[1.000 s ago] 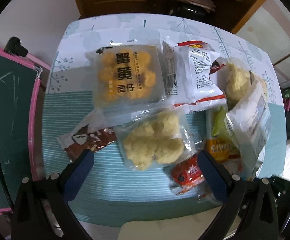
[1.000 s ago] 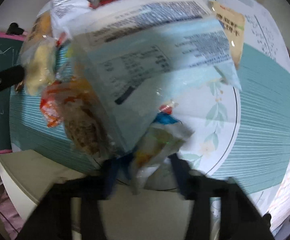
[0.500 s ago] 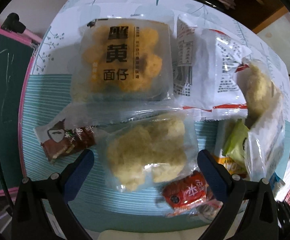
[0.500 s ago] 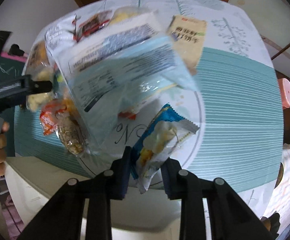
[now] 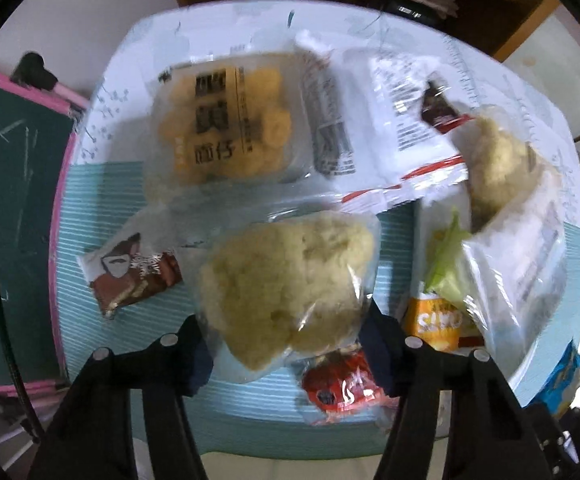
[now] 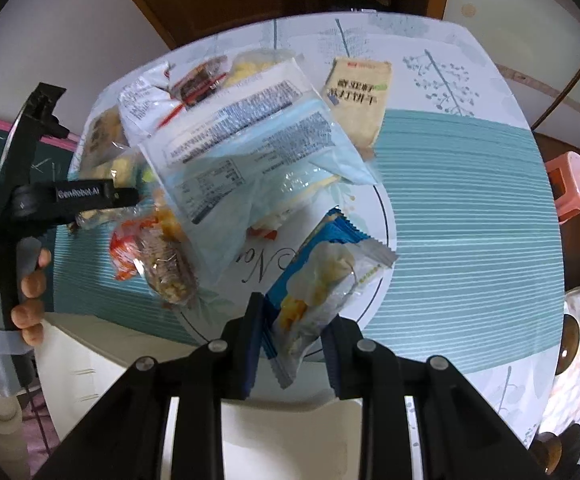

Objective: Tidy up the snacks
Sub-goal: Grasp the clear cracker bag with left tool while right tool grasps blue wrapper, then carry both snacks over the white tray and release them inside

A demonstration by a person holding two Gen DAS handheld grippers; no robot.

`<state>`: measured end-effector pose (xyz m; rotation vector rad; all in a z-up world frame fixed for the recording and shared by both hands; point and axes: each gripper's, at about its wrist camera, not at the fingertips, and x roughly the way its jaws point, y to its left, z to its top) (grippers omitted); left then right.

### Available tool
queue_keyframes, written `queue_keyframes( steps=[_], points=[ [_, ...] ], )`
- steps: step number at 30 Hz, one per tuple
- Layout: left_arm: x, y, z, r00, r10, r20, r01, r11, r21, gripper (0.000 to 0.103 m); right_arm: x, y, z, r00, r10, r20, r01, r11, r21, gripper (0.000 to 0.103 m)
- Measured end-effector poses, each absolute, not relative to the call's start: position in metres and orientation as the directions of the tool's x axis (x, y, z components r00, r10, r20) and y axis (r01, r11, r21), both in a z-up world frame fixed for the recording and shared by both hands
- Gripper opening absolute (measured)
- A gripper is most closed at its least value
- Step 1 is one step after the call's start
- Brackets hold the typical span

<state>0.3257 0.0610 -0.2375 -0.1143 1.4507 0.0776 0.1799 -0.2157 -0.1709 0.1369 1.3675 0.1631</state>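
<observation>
My left gripper (image 5: 285,344) is shut on a clear bag of pale yellow puffs (image 5: 285,280), its fingers pressing both lower sides of the bag. Beyond it lie an orange-yellow snack pack with black characters (image 5: 221,124), white packets (image 5: 390,120) and a brown packet (image 5: 129,276). My right gripper (image 6: 294,344) is shut on a blue and white snack packet (image 6: 322,280) above a round plate (image 6: 388,216). A large pale blue bag (image 6: 257,164) lies across the plate's left side. The left gripper (image 6: 73,196) also shows in the right wrist view.
A red packet (image 5: 342,384) and an orange packet (image 5: 434,320) lie near the table's front edge. A tan packet (image 6: 358,100) lies at the back. A nut bar (image 6: 165,268) lies left of the plate. A pink stool (image 6: 574,180) stands at the right.
My left gripper moved in and closed on the puff bag. My right gripper pulled back with the blue packet, and the large pale blue bag now lies on the plate.
</observation>
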Motion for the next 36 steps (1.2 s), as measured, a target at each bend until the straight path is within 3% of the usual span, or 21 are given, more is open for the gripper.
queue_keyframes(
  steps=[8,15,20,25,29,36],
  points=[
    [0.274,0.065,-0.153,0.292,-0.066,-0.954,-0.056,0.995,-0.086,0.060,0.151,-0.221,-0.121,0.346,0.224,-0.911,-0.044,0.974,0.223,0.027],
    [0.183,0.060,-0.057,0.499,-0.096,-0.861,0.054,0.995,-0.080,0.061,0.102,-0.208,-0.058,0.484,0.290,-0.826,-0.137,0.957,0.255,0.027],
    [0.115,0.054,-0.023,0.591,-0.114,-0.798,0.098,0.993,-0.069,0.061,0.054,-0.196,-0.023,0.548,0.327,-0.770,-0.224,0.944,0.242,0.027],
    [0.062,0.047,-0.017,0.658,-0.119,-0.744,0.093,0.993,-0.077,0.061,0.013,-0.182,-0.012,0.600,0.335,-0.726,-0.280,0.939,0.202,0.027],
    [0.044,0.044,-0.035,0.652,-0.121,-0.748,0.066,0.992,-0.103,0.062,-0.006,-0.176,-0.019,0.631,0.308,-0.713,-0.273,0.947,0.167,0.027],
    [0.029,0.034,-0.068,0.642,-0.058,-0.764,0.040,0.998,-0.042,0.062,-0.020,-0.169,-0.047,0.635,0.225,-0.739,-0.228,0.969,0.099,0.028]
  ],
)
